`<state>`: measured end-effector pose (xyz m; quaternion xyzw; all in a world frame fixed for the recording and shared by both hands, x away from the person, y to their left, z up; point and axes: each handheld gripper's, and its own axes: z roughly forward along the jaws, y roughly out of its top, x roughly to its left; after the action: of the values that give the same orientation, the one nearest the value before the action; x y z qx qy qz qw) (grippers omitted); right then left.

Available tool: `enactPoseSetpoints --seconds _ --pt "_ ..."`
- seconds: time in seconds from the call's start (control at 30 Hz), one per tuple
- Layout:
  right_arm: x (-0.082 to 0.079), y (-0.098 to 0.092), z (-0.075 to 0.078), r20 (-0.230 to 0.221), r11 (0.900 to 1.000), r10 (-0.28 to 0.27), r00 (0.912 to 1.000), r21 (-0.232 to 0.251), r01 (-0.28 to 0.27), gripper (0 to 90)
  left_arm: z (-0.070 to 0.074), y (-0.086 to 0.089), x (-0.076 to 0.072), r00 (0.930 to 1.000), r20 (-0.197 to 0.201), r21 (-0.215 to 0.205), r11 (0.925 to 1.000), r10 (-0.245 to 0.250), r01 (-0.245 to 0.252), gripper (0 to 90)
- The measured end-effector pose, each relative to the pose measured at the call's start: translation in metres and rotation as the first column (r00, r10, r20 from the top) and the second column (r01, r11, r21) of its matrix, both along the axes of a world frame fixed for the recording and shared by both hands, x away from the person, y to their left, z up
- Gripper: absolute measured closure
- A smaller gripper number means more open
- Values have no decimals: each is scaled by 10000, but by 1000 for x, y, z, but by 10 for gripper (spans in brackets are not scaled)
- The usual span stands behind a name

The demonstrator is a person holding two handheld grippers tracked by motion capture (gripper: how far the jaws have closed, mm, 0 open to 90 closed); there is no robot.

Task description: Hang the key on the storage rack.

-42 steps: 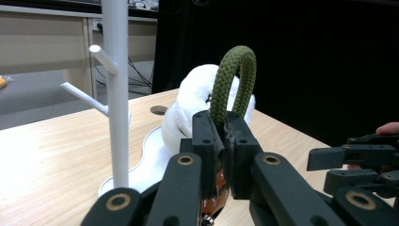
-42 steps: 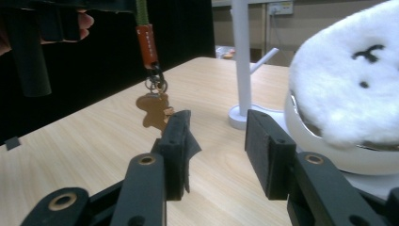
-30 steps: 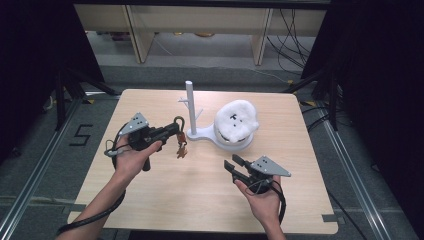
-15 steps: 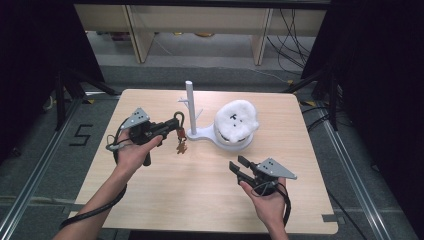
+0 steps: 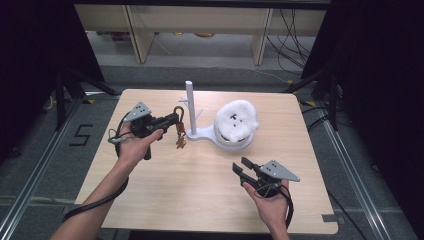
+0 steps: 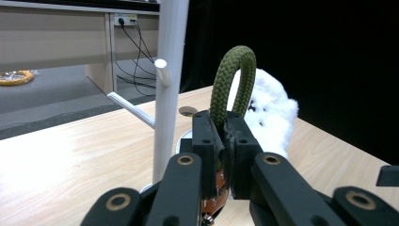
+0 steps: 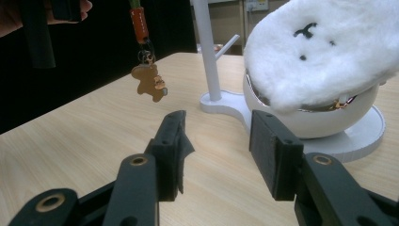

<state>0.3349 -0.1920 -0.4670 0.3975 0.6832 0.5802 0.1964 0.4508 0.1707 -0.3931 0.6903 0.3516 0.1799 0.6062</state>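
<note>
The left gripper (image 5: 175,119) is clamped on a green loop (image 6: 234,80) beside the white stand (image 5: 190,107); the right gripper (image 5: 241,167), jaws apart, hovers over the worktop (image 5: 200,190).

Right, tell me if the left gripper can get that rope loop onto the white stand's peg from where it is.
Probably yes. The left gripper holds the green rope loop upright just beside the white stand, and nothing lies between the loop and the peg.
</note>
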Motion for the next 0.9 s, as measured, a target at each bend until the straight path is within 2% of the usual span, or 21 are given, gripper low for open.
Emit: enactPoseSetpoints --seconds 0.17,0.2,0.33,0.37,0.4,0.57,0.6,0.67,0.7,0.73,0.9 --pt "0 0 0 25 10000 -6 10000 -15 6 567 2 1 4 10000 36 1 10000 17 -17 842" --pt "1 -1 0 165 9999 -61 9998 -130 63 567 2 1 5 10000 32 30 10000 27 -27 842" --pt "0 -1 0 28 10000 -52 10000 -66 52 564 5 2 8 9999 60 25 10000 94 -94 842" --pt "1 -2 -1 157 9998 -84 9998 -169 87 562 6 2 9 9999 68 37 9999 118 -118 842" --pt "0 -2 -1 -62 10000 -82 9999 0 82 561 7 2 10 9999 72 37 9999 135 -135 842" --pt "-1 -3 -2 35 9997 -168 9999 -196 169 557 8 2 14 9998 97 116 9998 183 -184 841" --pt "-2 -2 -2 -161 9997 -222 9996 -62 221 556 9 3 15 9998 83 117 9997 195 -196 841" --pt "-3 -2 -3 -229 9997 -260 9994 6 260 555 9 3 17 9997 76 108 9997 215 -216 841" --pt "-3 -2 -3 -213 9997 -263 9994 -2 263 553 9 3 18 9997 64 94 9997 235 -235 841" --pt "-1 -3 -3 17 9996 -229 9997 -153 229 551 9 3 18 9997 57 85 9997 230 -230 841" --pt "-3 -2 -3 -245 9996 -290 9993 -18 289 549 9 4 23 9995 -110 -103 9995 286 -288 841"
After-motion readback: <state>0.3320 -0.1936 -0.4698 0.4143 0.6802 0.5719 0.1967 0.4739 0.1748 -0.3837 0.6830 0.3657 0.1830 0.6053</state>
